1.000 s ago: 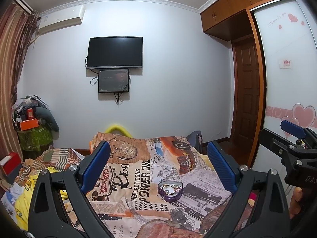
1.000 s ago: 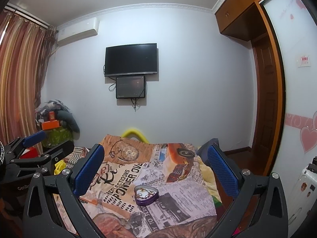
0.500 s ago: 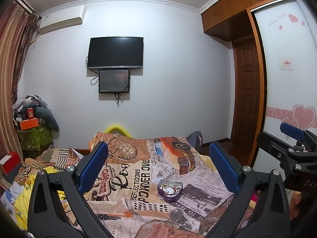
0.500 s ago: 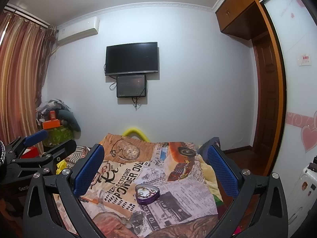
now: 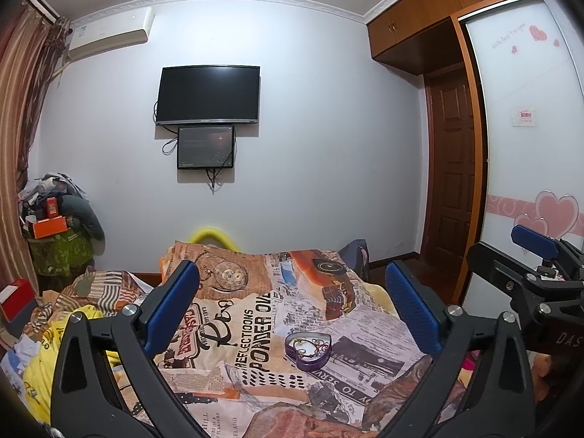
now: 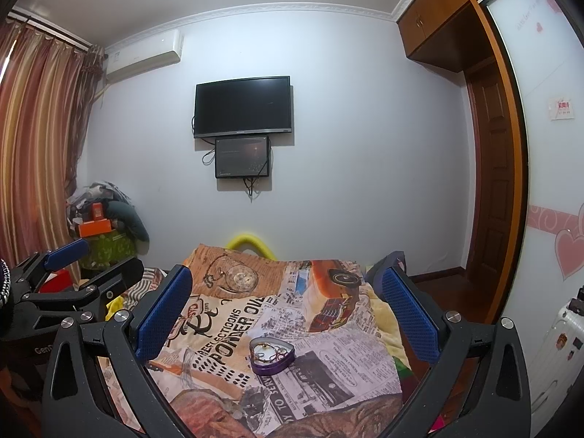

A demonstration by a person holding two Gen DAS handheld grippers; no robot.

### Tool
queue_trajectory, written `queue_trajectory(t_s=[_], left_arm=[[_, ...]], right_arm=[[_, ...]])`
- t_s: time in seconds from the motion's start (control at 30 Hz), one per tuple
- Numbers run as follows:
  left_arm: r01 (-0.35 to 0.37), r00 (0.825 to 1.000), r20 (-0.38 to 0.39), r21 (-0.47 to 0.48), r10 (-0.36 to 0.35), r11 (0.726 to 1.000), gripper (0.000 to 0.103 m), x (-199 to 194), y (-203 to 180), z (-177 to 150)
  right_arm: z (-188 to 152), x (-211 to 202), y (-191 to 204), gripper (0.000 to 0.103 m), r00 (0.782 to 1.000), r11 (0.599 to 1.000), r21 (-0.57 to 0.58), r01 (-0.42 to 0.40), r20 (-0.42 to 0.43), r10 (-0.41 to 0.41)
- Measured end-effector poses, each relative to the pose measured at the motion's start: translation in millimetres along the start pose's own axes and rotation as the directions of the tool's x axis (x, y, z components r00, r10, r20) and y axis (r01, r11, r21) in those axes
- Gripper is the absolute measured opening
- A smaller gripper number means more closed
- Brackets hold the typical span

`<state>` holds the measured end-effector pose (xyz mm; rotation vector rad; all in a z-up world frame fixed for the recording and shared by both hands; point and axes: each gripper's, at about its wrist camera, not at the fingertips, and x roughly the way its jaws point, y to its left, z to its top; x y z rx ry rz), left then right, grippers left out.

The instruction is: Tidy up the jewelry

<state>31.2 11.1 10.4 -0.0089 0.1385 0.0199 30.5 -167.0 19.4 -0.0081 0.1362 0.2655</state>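
Observation:
A purple heart-shaped box (image 5: 308, 350) lies open on the bed, with thin chains and rings inside it; it also shows in the right wrist view (image 6: 272, 355). My left gripper (image 5: 292, 310) is open and empty, held above and short of the box. My right gripper (image 6: 288, 310) is open and empty too, also short of the box. Each gripper shows at the edge of the other's view: the right one (image 5: 536, 266) at the right, the left one (image 6: 73, 273) at the left.
The bed carries a newspaper-print blanket (image 5: 255, 314) with yellow and striped bedding (image 5: 84, 292) at its left. A pile of clothes and boxes (image 5: 54, 226) stands at the left wall. A wooden door (image 5: 452, 197) and a white wardrobe (image 5: 525, 146) are at the right.
Both grippers have shifted only slightly; the box sits a touch lower and nearer the middle in the right wrist view. Both stay open.

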Motion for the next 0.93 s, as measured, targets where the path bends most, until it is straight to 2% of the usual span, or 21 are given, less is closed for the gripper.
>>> queue_trajectory(t_s=[0.93], left_arm=[[0.017,1.0,-0.025,-0.017,-0.017,1.0,0.102,8.7,3.0,-5.0]], right_arm=[[-1.7,3.9,-3.3,0.103,1.0,1.0,0.007,0.008,-0.013,-0.008]])
